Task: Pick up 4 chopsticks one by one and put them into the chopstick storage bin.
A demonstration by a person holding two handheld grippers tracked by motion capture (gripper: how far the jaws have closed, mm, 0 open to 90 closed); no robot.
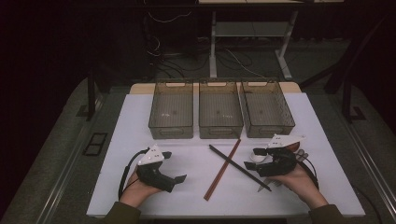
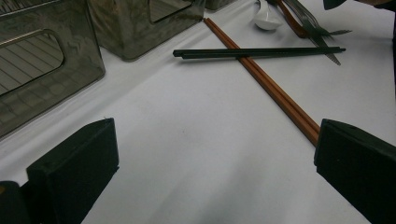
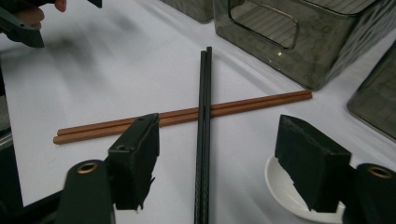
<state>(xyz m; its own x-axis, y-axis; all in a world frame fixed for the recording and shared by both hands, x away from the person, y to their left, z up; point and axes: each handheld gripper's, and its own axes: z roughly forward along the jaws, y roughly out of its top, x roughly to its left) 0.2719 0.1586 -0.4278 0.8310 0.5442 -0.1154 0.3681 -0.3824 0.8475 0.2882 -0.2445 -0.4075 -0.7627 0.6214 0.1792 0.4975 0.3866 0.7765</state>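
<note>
White table cover (image 1: 196, 140) carries three smoky translucent bins (image 1: 221, 114) in a row along the far edge, seen whole from the high view. Left gripper view adds detail at its far right: a white spoon (image 2: 267, 19) beside a metal fork (image 2: 322, 33). Right gripper view shows the spoon bowl (image 3: 285, 191) just beneath that gripper's right jaw.

Left gripper (image 1: 175, 167): jaws spread wide, nothing between them, resting low over bare cover; near end of the brown chopsticks (image 2: 266, 84) reaches its right jaw.

Brown chopsticks (image 1: 223, 169) and black chopsticks (image 1: 238, 167) lie crossed mid-table, black pair on top.

Right gripper (image 1: 252, 158): jaws partly open, straddling the black chopsticks (image 3: 203, 135), which run up between the two jaws. Pads stand apart from the sticks on both sides; no grasp.
</note>
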